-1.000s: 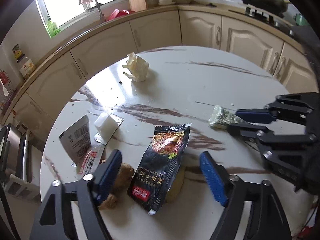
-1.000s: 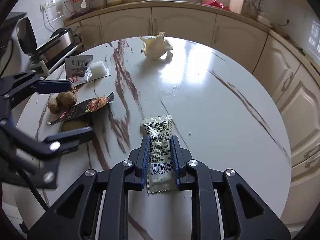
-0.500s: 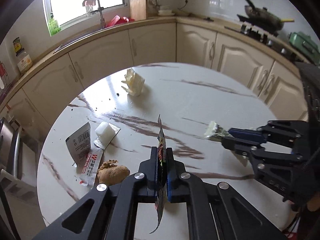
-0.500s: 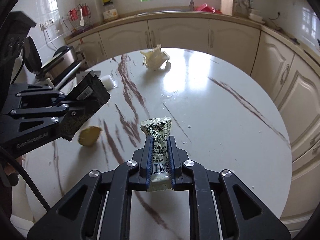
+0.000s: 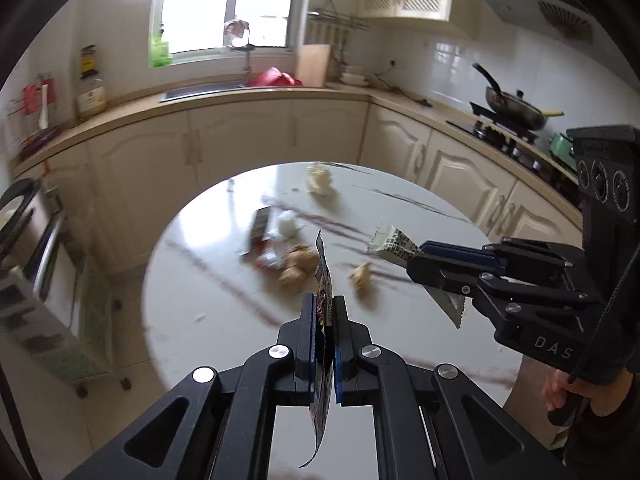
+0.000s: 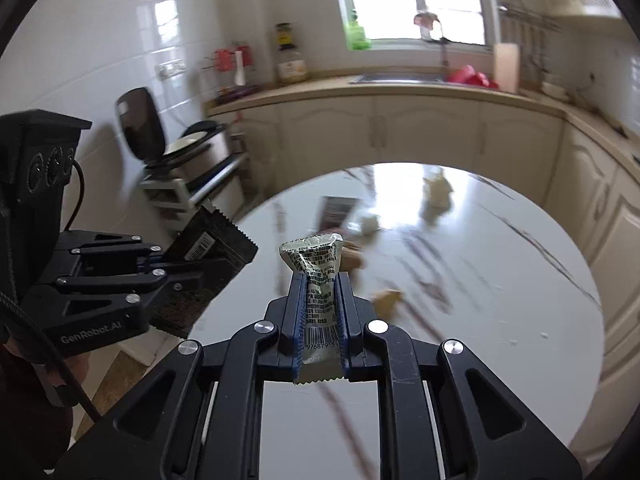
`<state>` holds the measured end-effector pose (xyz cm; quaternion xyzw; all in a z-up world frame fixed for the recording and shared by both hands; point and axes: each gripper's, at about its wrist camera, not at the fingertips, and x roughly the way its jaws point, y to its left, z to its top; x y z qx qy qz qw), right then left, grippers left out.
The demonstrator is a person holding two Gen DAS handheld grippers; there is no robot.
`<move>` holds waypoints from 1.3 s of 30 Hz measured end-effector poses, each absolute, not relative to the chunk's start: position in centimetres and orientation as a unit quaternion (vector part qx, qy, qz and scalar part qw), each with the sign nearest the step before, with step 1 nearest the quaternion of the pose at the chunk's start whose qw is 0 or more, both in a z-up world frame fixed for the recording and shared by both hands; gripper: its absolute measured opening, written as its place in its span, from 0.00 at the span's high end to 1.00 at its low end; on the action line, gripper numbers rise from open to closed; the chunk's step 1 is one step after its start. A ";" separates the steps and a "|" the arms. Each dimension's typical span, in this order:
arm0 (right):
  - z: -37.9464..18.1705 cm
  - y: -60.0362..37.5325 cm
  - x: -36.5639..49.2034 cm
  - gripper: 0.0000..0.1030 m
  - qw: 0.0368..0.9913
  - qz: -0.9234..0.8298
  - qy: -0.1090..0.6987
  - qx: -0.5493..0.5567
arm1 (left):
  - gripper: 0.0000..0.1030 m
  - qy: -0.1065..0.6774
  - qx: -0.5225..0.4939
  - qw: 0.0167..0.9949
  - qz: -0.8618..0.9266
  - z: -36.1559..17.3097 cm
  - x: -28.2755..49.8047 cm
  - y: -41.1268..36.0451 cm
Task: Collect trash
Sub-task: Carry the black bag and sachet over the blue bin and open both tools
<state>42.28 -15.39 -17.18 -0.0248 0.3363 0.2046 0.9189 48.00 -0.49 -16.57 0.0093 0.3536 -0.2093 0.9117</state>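
Trash is split between the air and the round marble table (image 5: 192, 280): two pieces are held up, the rest lies on the tabletop. Furthest left, the left gripper (image 5: 324, 312) has its blue pads pressed narrow on a dark snack wrapper (image 5: 323, 280), which stands edge-on in its own view, a thin vertical strip; only the right wrist view shows the wrapper's broad black back with its serrated end and barcode label (image 6: 212, 248), held off the table's left edge. On the tabletop I count five blurred groups of leftovers: a grey barcode packet (image 5: 259, 226) with a red-and-white sachet below it, a small white lump (image 5: 288, 222) just beside it, two brown knobbly pieces (image 5: 298, 266) touching each other, a single tan scrap (image 5: 360, 276) nearer the front edge, and a crumpled pale wrapper (image 5: 320, 178) toward the far edge. To the right, the right gripper (image 6: 319, 300) is clamped narrow on a silver-green sachet (image 6: 318, 272), upright, its crumpled top above the fingertips and its barcode end below. The left wrist view shows that sachet from the side (image 5: 394, 244), poking out ahead of the black fingers, its serrated tail hanging beneath. Both held pieces are clear of the table, apart from each other.
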 end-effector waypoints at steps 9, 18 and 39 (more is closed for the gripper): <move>-20.2 1.8 40.9 0.86 0.881 0.325 0.343 -0.035 | 0.97 0.360 -0.050 0.925 -0.108 -19.7 39.9 16.7; -29.4 13.6 43.0 0.87 0.837 0.361 0.409 -0.056 | 0.98 0.420 -0.125 0.898 -0.039 -28.0 38.7 28.0; -44.9 19.2 51.5 0.77 0.777 0.339 0.528 -0.054 | 0.60 0.536 -0.145 0.826 0.099 -37.9 44.7 35.3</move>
